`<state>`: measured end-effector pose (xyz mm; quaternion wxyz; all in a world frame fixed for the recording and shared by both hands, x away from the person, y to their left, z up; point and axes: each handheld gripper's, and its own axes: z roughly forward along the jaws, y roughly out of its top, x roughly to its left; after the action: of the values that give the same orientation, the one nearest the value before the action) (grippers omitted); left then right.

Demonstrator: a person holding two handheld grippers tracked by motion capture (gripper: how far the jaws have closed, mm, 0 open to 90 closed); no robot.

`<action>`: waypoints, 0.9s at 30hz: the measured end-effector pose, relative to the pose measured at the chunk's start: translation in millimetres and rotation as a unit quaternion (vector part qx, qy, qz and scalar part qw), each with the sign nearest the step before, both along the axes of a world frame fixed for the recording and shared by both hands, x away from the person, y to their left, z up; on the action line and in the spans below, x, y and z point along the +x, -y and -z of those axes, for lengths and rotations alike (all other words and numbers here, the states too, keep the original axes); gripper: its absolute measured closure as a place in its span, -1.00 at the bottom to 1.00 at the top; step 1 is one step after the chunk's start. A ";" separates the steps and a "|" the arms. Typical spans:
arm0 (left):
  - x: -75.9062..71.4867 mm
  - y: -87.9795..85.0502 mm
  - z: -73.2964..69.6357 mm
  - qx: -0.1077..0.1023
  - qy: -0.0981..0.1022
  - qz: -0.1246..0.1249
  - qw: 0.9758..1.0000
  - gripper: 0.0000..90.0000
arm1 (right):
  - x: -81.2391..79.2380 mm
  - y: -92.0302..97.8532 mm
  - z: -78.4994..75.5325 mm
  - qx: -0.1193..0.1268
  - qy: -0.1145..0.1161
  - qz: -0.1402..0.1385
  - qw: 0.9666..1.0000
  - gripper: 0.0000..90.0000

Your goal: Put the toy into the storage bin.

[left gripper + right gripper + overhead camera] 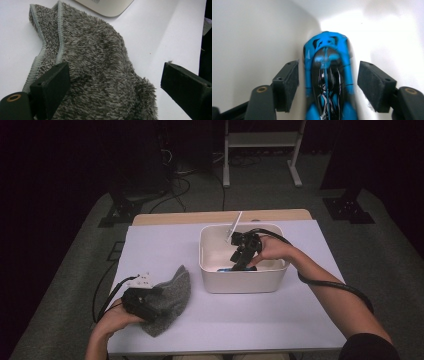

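Observation:
A grey fluffy cloth lies crumpled on the white table at the front left. My left gripper rests over its near end, and its jaws stand wide apart with the pile between them, not pinched. A white bin stands at the table's middle right. My right gripper reaches down into it. A blue and black toy car lies on the bin's floor between the jaws, with a gap on each side.
A thin white piece leans on the bin's far rim. A corner of the bin shows beyond the cloth. The table's wooden far edge meets grey floor with cables and a white stand.

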<state>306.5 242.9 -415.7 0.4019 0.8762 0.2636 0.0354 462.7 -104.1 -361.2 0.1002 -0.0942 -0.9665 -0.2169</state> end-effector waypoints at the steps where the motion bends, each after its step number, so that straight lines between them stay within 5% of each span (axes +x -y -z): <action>1: -0.2 0.0 -0.3 0.000 0.000 0.000 1.000 -0.81 | 0.1 0.4 -1.4 -0.001 0.007 0.003 1.000 -0.32; 12: -0.2 1.5 0.0 0.000 0.000 0.002 1.000 -0.82 | -0.5 6.3 -5.1 0.005 0.010 0.010 1.000 -0.32; 27: -0.9 5.4 1.1 0.002 0.000 0.007 1.000 -0.82 | -11.0 25.0 -35.5 0.032 0.034 0.023 0.999 -0.33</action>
<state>305.6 237.5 -416.8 0.4002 0.8789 0.2575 0.0335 451.7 -129.0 -325.7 0.0655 -0.1059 -0.9593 -0.2533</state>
